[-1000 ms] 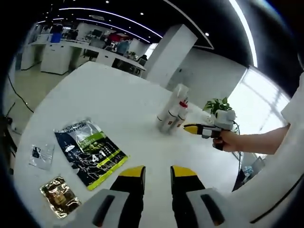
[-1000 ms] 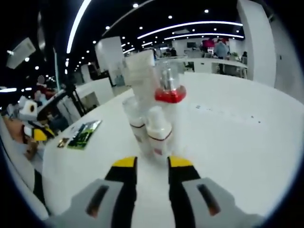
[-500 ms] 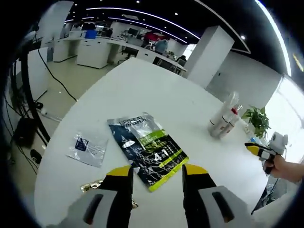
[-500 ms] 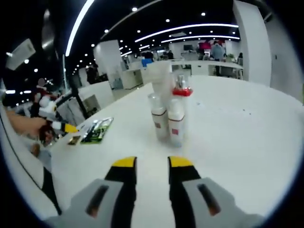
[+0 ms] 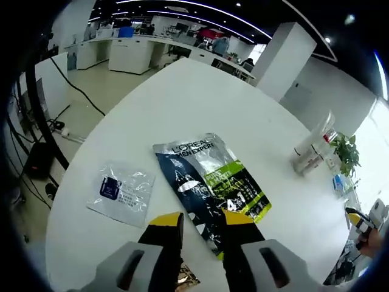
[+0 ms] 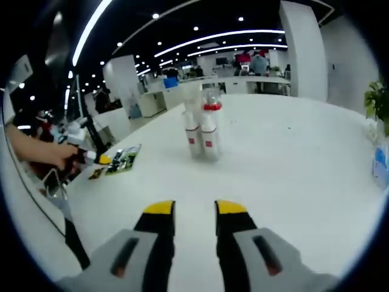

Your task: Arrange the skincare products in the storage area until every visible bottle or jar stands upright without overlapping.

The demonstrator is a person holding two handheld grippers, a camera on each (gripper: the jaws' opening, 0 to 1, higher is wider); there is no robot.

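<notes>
Both grippers have pulled away from the bottles (image 6: 202, 129), which stand upright in a tight cluster on the white tabletop (image 6: 292, 164), far from each gripper. Left gripper (image 5: 203, 219) now hangs over the near end of a dark-and-green sachet (image 5: 209, 185), jaws apart and empty; a clear packet (image 5: 121, 193) lies just left of it and a gold sachet (image 5: 188, 281) shows between the jaws. Right gripper (image 6: 189, 208) is open, holding nothing.
</notes>
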